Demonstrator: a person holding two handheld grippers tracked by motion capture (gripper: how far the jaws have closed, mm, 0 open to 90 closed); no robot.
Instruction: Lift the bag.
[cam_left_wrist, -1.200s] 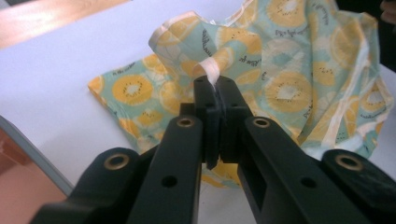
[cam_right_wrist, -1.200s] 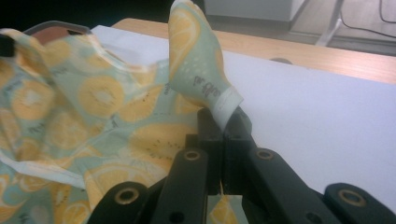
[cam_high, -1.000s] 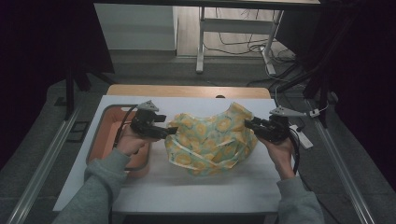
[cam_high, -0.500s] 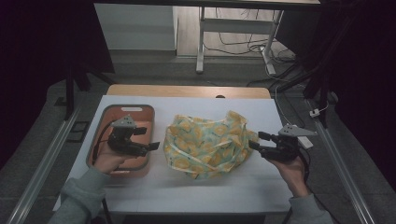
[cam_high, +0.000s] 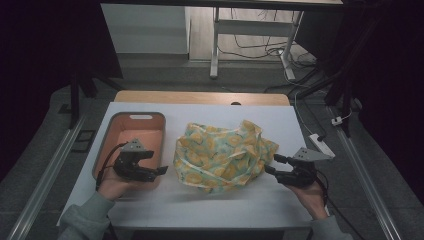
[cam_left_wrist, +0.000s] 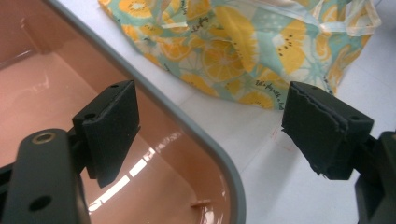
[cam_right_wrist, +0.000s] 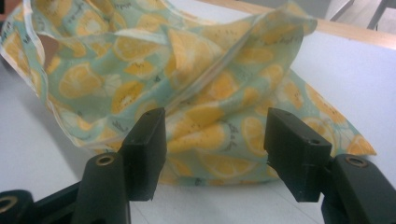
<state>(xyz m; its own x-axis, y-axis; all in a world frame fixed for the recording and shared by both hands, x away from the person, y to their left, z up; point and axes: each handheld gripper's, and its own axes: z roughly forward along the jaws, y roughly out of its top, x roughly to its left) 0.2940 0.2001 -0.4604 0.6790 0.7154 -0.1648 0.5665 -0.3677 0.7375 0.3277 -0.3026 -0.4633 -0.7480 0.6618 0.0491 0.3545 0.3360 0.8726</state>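
the table (cam_high: 150, 207) carries the crumpled lemon-print cloth (cam_high: 220, 155) at centre, released so both tools can reposition. the pink bin (cam_high: 150, 120) stands just beside it at 9 o'clock. left gripper (cam_high: 159, 171) hovers over the bin's near rim, jaws spread, empty; cloth at its 2 o'clock. right gripper (cam_high: 272, 164), jaws just opened, holds nothing; cloth at its 9 o'clock.

Beyond your tools' tips, a white table (cam_high: 210, 205) stands on grey floor (cam_high: 45, 165); dark surroundings, cables (cam_high: 250, 47) behind.
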